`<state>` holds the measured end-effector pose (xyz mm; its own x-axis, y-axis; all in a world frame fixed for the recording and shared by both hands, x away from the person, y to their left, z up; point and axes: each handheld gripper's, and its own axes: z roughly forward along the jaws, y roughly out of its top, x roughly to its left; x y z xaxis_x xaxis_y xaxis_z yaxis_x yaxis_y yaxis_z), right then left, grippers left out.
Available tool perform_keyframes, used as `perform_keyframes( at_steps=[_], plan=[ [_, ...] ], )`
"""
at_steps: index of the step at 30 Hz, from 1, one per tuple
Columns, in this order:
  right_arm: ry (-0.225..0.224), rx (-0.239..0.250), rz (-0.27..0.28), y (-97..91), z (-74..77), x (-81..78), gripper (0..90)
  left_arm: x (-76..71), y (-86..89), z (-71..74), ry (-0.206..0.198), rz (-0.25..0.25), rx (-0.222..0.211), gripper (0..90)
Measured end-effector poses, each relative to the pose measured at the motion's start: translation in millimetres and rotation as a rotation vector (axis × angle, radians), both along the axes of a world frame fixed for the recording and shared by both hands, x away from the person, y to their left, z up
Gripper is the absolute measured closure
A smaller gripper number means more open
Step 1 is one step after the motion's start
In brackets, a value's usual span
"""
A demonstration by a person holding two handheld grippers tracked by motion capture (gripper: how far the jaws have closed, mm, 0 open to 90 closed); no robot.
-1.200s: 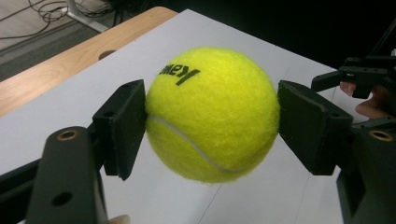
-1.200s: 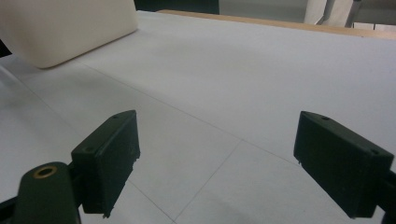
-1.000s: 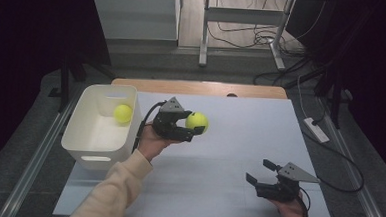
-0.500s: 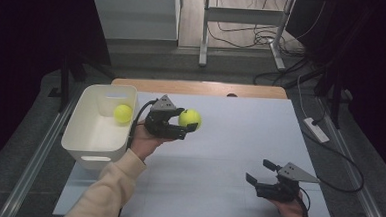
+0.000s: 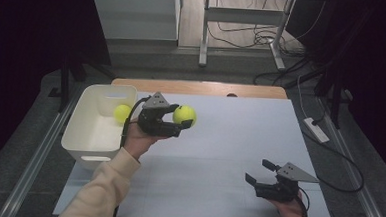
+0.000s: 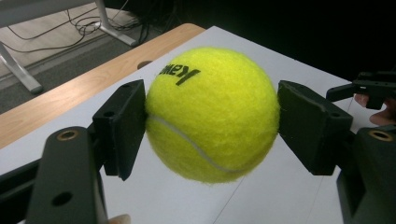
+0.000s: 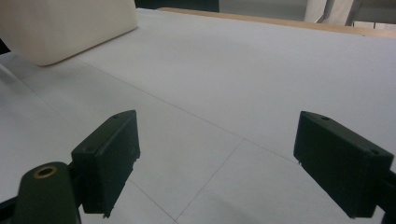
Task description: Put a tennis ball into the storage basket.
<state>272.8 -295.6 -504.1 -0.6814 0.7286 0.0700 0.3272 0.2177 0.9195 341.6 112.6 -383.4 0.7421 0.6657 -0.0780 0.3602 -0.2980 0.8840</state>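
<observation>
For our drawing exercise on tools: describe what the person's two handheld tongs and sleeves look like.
Both the left tongs and the right tongs are matte black, each with two flat rectangular jaw blocks and brass-coloured eyelets on the arms. A grey three-cornered plate tops each body, and a black cable trails from each. The cream knitted sleeve covers the left forearm.

So the high view is sitting above the person's side, looking forward and down across the whole white table [image 5: 229, 140], floor and desk legs showing at 12 o'clock. The left gripper view is riding super close behind its jaws, facing across the table toward the wooden edge [image 6: 70, 93] at 10 o'clock, and it's catching the right gripper [image 6: 373, 88] at 3 o'clock. The right gripper view is sitting low, skimming the table surface [image 7: 261, 70], with the white bin [image 7: 60, 28] at 11 o'clock. All three are sharing that tabletop.
</observation>
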Motion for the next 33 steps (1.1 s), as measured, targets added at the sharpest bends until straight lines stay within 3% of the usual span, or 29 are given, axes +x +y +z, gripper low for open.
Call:
perform_keyframes(
  at_steps=[33],
  plan=[
    [0.002, 0.002, -0.004, 0.3, -0.1, 0.5, 14.6, -3.1, 28.8, 16.6, -0.042, 0.077, 0.003, 28.0]
  ],
)
